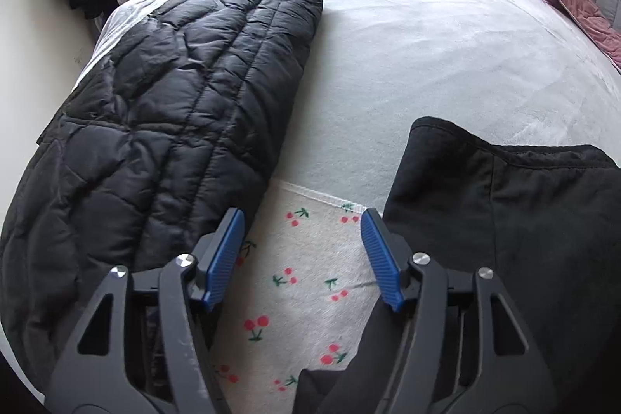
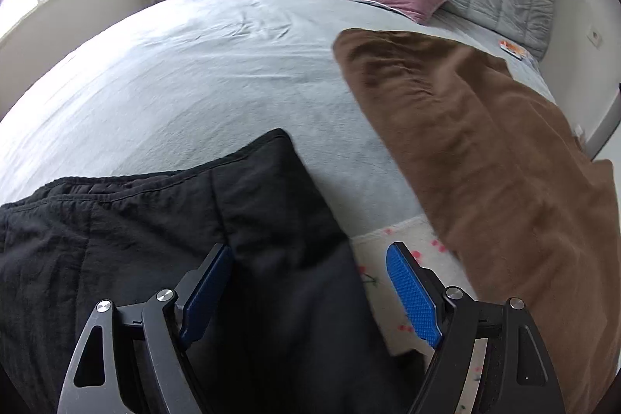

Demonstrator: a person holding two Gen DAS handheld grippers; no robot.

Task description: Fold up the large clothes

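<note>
Left wrist view: the left gripper [image 1: 302, 255] hangs with fingers apart and nothing between them, over a cherry-print cloth [image 1: 302, 297]. The black garment [image 1: 504, 220], the piece judged to be in hand, lies just to its right on the grey bed sheet [image 1: 427, 64]; a black quilted jacket [image 1: 163, 103] lies along the left, seemingly folded already. Right wrist view: the right gripper [image 2: 310, 290] is likewise spread and empty, the black garment's corner lying under and between its fingers; a brown blanket [image 2: 485, 161] lies to the right. Recommendation: take one layer at each outer corner, grip both ends evenly, lift clear of the cloth, and lay edge to edge without dragging.
</note>
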